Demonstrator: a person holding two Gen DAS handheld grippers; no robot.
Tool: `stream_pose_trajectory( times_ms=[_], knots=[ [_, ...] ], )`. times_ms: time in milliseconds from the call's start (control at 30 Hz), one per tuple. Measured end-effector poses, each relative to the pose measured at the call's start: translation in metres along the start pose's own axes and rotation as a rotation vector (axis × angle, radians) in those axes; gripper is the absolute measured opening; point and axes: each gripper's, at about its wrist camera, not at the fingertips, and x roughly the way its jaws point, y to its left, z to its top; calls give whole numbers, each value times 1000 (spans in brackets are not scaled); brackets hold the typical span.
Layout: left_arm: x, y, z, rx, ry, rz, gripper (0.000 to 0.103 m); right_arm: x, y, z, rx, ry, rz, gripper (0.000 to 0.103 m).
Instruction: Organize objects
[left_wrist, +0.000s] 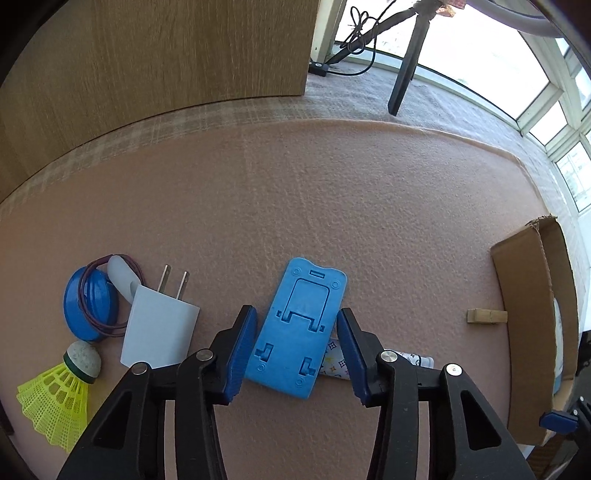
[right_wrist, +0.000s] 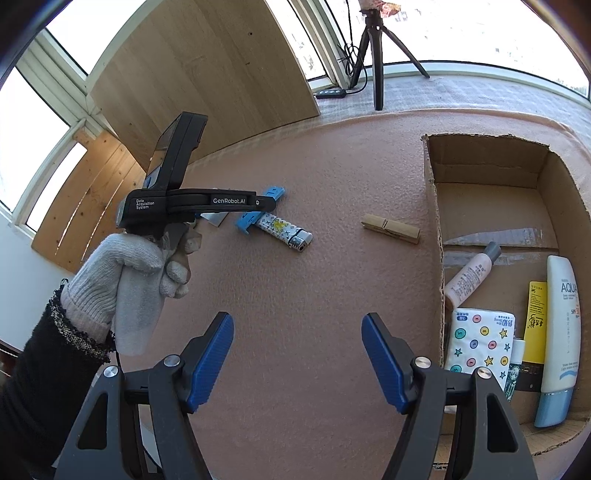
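Note:
A blue phone stand (left_wrist: 295, 332) lies flat on the pink mat (left_wrist: 295, 203), its lower edge resting on a patterned lighter (left_wrist: 334, 363). My left gripper (left_wrist: 297, 310) points down over it, and its blue pads meet the stand's two long edges. From the right wrist view the stand (right_wrist: 271, 192) and lighter (right_wrist: 286, 230) lie under the black left tool (right_wrist: 192, 201), held by a gloved hand (right_wrist: 122, 273). My right gripper (right_wrist: 297, 319) hovers open over bare mat, nothing between its pads. A cardboard box (right_wrist: 487, 155) stands to its right.
Left of the stand lie a white charger plug (left_wrist: 159, 328), a blue round lid (left_wrist: 88, 302) with a hair tie, and a yellow shuttlecock (left_wrist: 55, 391). A wooden clothespin (right_wrist: 391, 229) lies by the box, which holds tubes, bottles and a tissue pack (right_wrist: 480, 343). A wooden panel (left_wrist: 166, 55) stands behind.

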Motion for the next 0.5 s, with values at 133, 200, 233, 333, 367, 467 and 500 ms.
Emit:
stream_pose_trajectory(
  times_ms=[133, 200, 233, 333, 367, 467, 500],
  knots=[
    [-2, 5, -1, -19, -10, -8, 44, 6, 4, 11, -20, 2, 2, 68],
    [-2, 9, -3, -37, -16, -15, 43, 11, 7, 18, -40, 3, 0, 68],
    [-3, 10, -5, -41, -19, -17, 42, 15, 8, 22, -53, 8, -2, 68],
    [-5, 12, -10, -46, -32, -14, 40, 30, 11, 36, -81, 29, -4, 68],
    [-6, 13, -11, -48, -35, -16, 40, 36, 13, 41, -96, 39, -7, 68],
    [-7, 17, -15, -54, -44, -25, 39, 55, 19, 53, -135, 64, -26, 68],
    [-8, 18, -17, -56, -47, -29, 38, 61, 22, 57, -145, 75, -23, 68]
  ],
)
